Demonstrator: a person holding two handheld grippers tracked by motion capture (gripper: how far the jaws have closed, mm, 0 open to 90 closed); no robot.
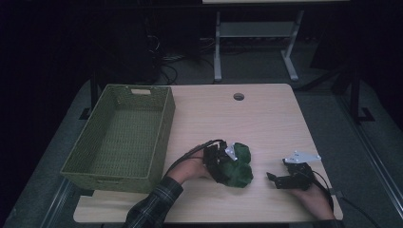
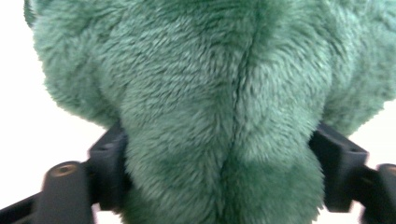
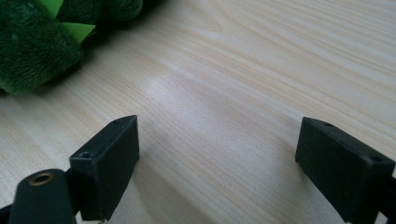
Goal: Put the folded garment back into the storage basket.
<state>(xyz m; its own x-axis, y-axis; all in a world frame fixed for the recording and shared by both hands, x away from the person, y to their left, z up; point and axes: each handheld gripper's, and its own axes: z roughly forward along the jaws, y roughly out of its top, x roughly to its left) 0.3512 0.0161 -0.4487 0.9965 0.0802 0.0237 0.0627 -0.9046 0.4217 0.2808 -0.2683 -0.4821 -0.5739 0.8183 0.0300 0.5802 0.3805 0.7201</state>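
A fluffy green plush toy (image 1: 241,167) lies on the wooden table (image 1: 247,123) near its front edge. My left gripper (image 1: 223,166) comes in from the left, and its jaws stand on either side of the plush toy (image 2: 224,88), with fur bulging between them and pressed against both pads. To the right, my right gripper (image 1: 273,179) rests low over the tabletop and points left toward the toy. Its jaws stand wide apart over bare wood (image 3: 217,154) with nothing between them. The plush toy (image 3: 32,46), with a light green tag, sits at the upper left of the right gripper view.
A large woven green basket (image 1: 161,137) stands on the left part of the table, close to my left forearm. A round cable hole (image 1: 238,96) sits near the far edge. Beyond the table are a desk frame (image 1: 217,47) and cables on a dark floor.
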